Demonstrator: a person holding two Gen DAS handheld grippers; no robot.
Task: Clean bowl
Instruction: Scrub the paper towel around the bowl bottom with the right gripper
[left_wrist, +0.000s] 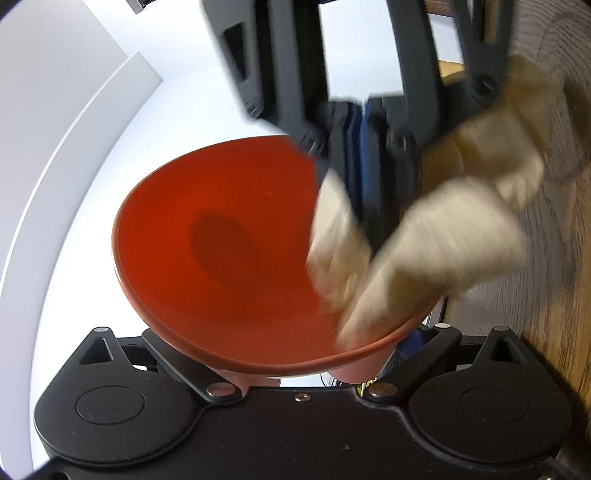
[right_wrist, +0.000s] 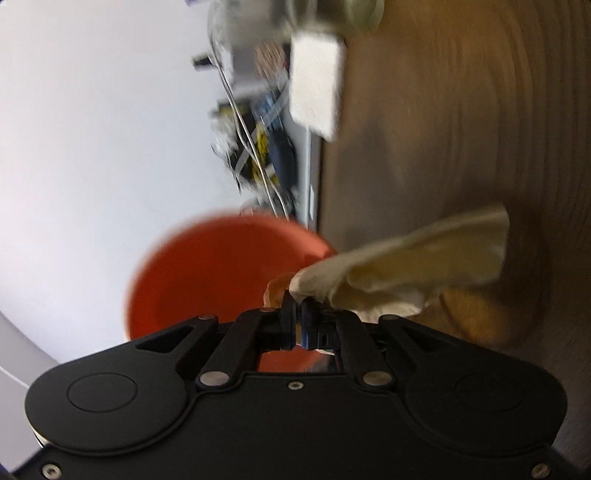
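An orange-red bowl (left_wrist: 221, 236) is held up and tilted, its inside facing the left wrist camera. My left gripper (left_wrist: 295, 369) is shut on its lower rim; the fingertips are hidden behind the bowl. My right gripper (left_wrist: 364, 218) reaches in from above, shut on a cream cloth (left_wrist: 436, 240) that lies against the bowl's inner right wall and rim. In the right wrist view, the right gripper (right_wrist: 297, 314) pinches the cloth (right_wrist: 406, 266) at one end, and the rest trails to the right. The bowl (right_wrist: 221, 277) sits just behind and left of the fingers. Both views are motion-blurred.
A wooden table (right_wrist: 443, 147) fills the right side of both views. A white rectangular block (right_wrist: 317, 81) lies near its edge. Cables and small clutter (right_wrist: 258, 147) sit beyond the bowl. A pale wall (left_wrist: 92, 147) is at the left.
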